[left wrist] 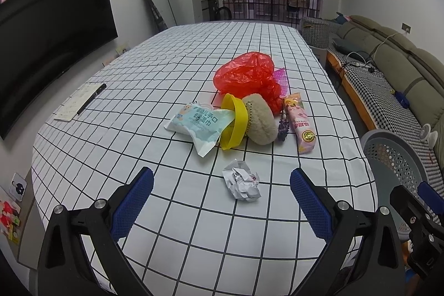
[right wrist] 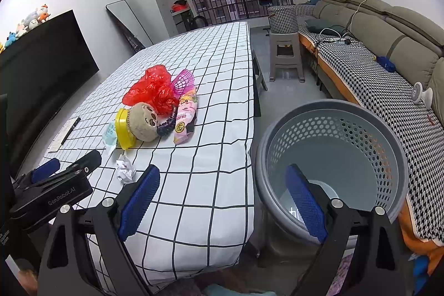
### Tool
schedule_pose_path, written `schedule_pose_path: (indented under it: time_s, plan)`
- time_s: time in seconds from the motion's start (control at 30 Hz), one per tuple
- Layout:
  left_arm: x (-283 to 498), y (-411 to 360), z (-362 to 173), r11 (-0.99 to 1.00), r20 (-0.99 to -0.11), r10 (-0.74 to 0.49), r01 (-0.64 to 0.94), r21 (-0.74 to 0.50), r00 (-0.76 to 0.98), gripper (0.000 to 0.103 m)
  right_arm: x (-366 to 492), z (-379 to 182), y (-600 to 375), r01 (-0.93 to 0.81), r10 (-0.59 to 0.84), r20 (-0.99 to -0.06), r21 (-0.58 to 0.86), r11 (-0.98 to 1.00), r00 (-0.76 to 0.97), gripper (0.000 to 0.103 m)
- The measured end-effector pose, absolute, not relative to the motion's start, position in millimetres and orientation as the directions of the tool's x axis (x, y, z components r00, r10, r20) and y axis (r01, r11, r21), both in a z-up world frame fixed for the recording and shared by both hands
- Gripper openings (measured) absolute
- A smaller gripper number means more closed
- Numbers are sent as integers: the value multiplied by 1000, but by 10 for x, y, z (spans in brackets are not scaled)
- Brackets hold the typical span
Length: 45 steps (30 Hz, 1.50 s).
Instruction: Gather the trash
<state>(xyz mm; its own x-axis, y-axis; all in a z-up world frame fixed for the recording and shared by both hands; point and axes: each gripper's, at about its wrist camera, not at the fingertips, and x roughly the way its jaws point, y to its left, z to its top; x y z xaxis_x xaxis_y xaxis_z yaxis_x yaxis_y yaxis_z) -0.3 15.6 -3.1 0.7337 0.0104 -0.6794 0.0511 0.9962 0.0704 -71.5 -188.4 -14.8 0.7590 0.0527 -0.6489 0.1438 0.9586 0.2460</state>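
A crumpled white paper ball (left wrist: pixel 242 184) (right wrist: pixel 125 169) lies on the checked tablecloth, just ahead of my left gripper (left wrist: pixel 221 179), which is open and holds nothing. Farther back sits a pile: a red plastic bag (left wrist: pixel 247 74) (right wrist: pixel 151 90), a pale blue wet-wipe packet (left wrist: pixel 201 126) (right wrist: pixel 109 133), a yellow tub (left wrist: pixel 236 119) (right wrist: pixel 125 128), a beige plush toy (left wrist: pixel 260 119) (right wrist: pixel 144 122) and a pink snack wrapper (left wrist: pixel 301 125) (right wrist: pixel 186 115). My right gripper (right wrist: pixel 223 179) hangs open between the table edge and the grey perforated bin (right wrist: pixel 333 146) (left wrist: pixel 394 157).
A notepad with a black pen (left wrist: pixel 91 99) (right wrist: pixel 70 129) lies at the table's left. A pink mesh piece (right wrist: pixel 183 81) sits behind the red bag. A sofa (right wrist: pixel 388 46) runs along the right, a grey stool (right wrist: pixel 285 57) stands beyond the table, and a large screen (left wrist: pixel 50 46) is on the left.
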Motion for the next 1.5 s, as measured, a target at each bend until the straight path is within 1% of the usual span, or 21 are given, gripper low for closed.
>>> schedule_pose_path:
  time_s: [0.8, 0.93, 1.13, 1.5]
  plan:
    - [41, 246, -108, 997, -689, 3, 47, 54, 725, 97, -635, -197, -1832, 119, 79, -659, 249, 961, 748, 88]
    - [67, 406, -142, 998, -688, 24, 27, 64, 725, 97, -544, -233, -1749, 94, 105, -669, 255, 962, 736, 88]
    - [117, 764, -216, 994, -695, 97, -38, 101, 713, 97, -340, -310, -1462, 26, 157, -693, 246, 969, 703, 88]
    - [227, 1453, -302, 983, -704, 169, -169, 71, 690, 97, 64, -460, -893, -103, 241, -737, 229, 968, 632, 88]
